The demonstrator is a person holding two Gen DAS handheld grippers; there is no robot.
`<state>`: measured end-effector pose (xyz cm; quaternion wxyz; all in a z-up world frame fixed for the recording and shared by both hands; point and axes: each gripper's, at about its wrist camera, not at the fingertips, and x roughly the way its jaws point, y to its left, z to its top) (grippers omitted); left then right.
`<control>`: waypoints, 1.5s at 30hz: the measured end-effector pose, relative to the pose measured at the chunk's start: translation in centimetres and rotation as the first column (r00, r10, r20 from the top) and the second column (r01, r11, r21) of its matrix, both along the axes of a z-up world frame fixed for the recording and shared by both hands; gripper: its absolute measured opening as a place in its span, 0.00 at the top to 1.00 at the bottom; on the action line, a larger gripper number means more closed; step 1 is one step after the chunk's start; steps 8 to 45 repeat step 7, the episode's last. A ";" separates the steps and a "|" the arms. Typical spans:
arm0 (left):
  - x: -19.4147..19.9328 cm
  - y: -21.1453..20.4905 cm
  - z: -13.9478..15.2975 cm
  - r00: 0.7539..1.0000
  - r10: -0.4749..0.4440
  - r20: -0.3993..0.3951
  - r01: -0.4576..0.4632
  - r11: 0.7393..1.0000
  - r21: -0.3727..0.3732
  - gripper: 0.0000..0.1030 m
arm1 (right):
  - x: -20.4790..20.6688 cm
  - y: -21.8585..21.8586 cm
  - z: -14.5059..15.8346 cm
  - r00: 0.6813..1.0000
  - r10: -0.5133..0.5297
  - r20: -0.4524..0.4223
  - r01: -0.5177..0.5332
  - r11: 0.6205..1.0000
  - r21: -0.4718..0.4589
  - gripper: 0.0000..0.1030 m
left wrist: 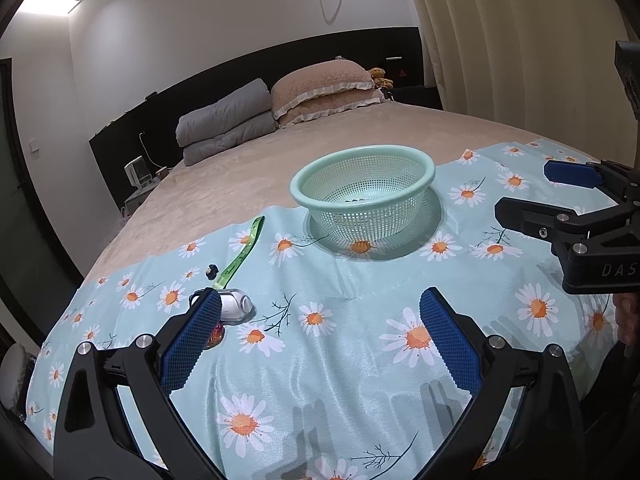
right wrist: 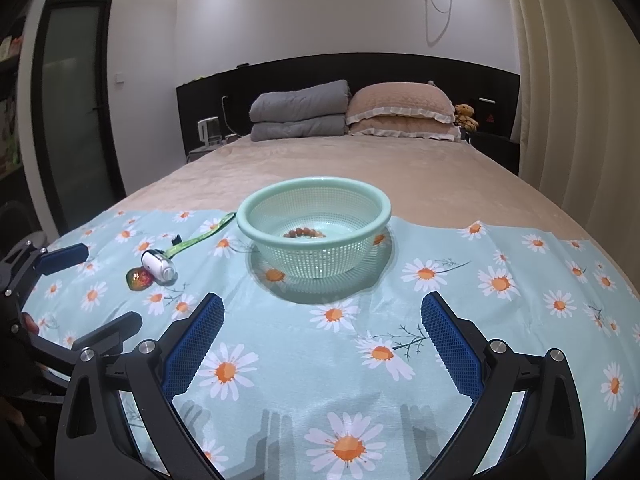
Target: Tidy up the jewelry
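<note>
Cloth: a pale blue daisy-print cloth (right wrist: 460, 240) is spread over the foot of a beige bed; everything for the task is laid on it.
Basket: a mint-green mesh basket (right wrist: 376, 204) is set upright near the cloth's far edge, ahead of both claws; a brown bead bracelet (right wrist: 304, 233) is seen lying in its bottom.
Left claw: the left gripper (left wrist: 320, 332) is held wide apart and nothing is gripped between its blue pads.
Right claw: the right gripper (right wrist: 322, 334) is likewise spread wide and holds nothing; it is aimed at the basket.
Strap: a green strap (left wrist: 242, 254) is laid flat, its long axis running from just beside the white case away toward the basket's left side.
White case: a small white rounded case (left wrist: 236, 306) is seen at the near end of the strap, just beside the left claw's left fingertip (left wrist: 208, 308).
Red stone: a glossy red-green stone (right wrist: 139, 279) is found touching the case on its near-left side.
Black bead: a small dark piece (left wrist: 211, 270) is left just beside the strap.
Key relation: the loose pieces are judged to lie ahead-left of the left claw, which is the nearer one; the basket is well apart to their right.
</note>
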<state>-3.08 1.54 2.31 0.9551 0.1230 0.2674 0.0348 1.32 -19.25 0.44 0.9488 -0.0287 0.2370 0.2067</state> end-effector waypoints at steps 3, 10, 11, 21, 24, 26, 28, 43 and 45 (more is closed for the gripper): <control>-0.1 0.0 0.0 1.000 0.000 -0.001 0.000 1.000 0.001 0.05 | -0.1 -0.1 0.0 1.000 0.003 0.002 -0.003 1.000 0.002 0.08; 0.1 0.1 -0.1 1.000 0.003 -0.010 -0.004 1.000 -0.004 0.05 | 0.0 -0.2 0.1 1.000 0.005 0.003 -0.005 1.000 0.004 0.08; 0.1 0.1 -0.1 1.000 0.003 -0.010 -0.004 1.000 -0.004 0.05 | 0.0 -0.2 0.1 1.000 0.005 0.003 -0.005 1.000 0.004 0.08; 0.1 0.1 -0.1 1.000 0.003 -0.010 -0.004 1.000 -0.004 0.05 | 0.0 -0.2 0.1 1.000 0.005 0.003 -0.005 1.000 0.004 0.08; 0.1 0.1 -0.1 1.000 0.003 -0.010 -0.004 1.000 -0.004 0.05 | 0.0 -0.2 0.1 1.000 0.005 0.003 -0.005 1.000 0.004 0.08; 0.1 0.1 -0.1 1.000 0.003 -0.010 -0.004 1.000 -0.004 0.05 | 0.0 -0.2 0.1 1.000 0.005 0.003 -0.005 1.000 0.004 0.08; 0.1 0.1 -0.1 1.000 0.003 -0.010 -0.004 1.000 -0.004 0.05 | 0.0 -0.2 0.1 1.000 0.005 0.003 -0.005 1.000 0.004 0.08; 0.1 0.1 -0.1 1.000 0.003 -0.010 -0.004 1.000 -0.004 0.05 | 0.0 -0.2 0.1 1.000 0.005 0.003 -0.005 1.000 0.004 0.08; 0.1 0.1 -0.1 1.000 0.003 -0.010 -0.004 1.000 -0.004 0.05 | 0.0 -0.2 0.1 1.000 0.005 0.003 -0.005 1.000 0.004 0.08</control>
